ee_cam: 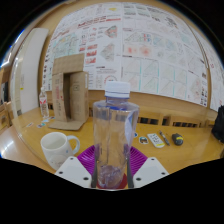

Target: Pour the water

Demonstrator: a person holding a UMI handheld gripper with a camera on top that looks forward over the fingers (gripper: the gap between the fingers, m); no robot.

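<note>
Flanking bottle (115, 135): mug (57, 149) (remotes (157, 140) opposite)

Clear water bottle (113, 140) upright, clamped between tongs (112, 172), white mug (57, 149) just beside, wooden table (180, 152)

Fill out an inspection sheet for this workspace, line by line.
Surface: wooden table, bare at the near left.
Job's things: clear water bottle with a white cap, upright between the fingers; white mug standing to its left, handle toward the bottle.
Clutter: cardboard box behind the mug, a second small bottle beside it, small dark items to the right of the water bottle.
Grippers: gripper with both purple pads against the water bottle's lower part, holding it.
Cables: nothing seen.
Surroundings: wall covered with printed sheets; chair backs beyond the table's far edge.
</note>
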